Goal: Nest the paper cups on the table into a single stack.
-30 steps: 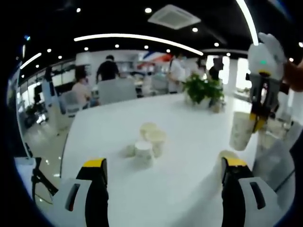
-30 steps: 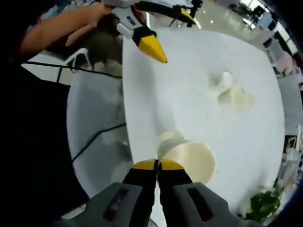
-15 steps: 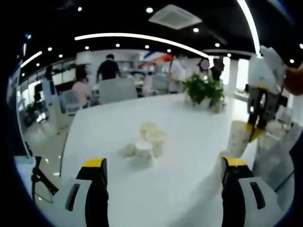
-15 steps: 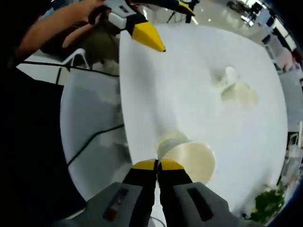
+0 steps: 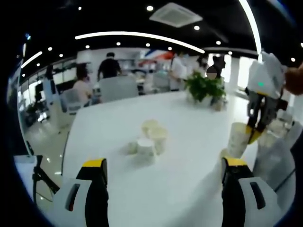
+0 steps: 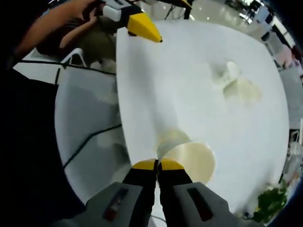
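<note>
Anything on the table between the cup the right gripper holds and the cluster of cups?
Nothing visible. The right gripper is shut on the held cup near the table edge; only bare white surface lies between it and the cup cluster.

— What carries the things?
— A white table (image 5: 180,142), with a smooth, glossy top. In the right gripper view its top (image 6: 189,94) runs from the near edge out to a far, rounded end.
— What lies on it?
— A small cluster of paper cups (image 5: 149,137) near the middle. One cup stands upside down, with others touching it behind; some seem to lie on their sides, though the blur makes that hard to tell. In the right gripper view the same cluster (image 6: 239,85) sits well away from the near edge.
— Anything else?
— A potted plant (image 5: 204,88) stands at the far end, well beyond the cups.
</note>
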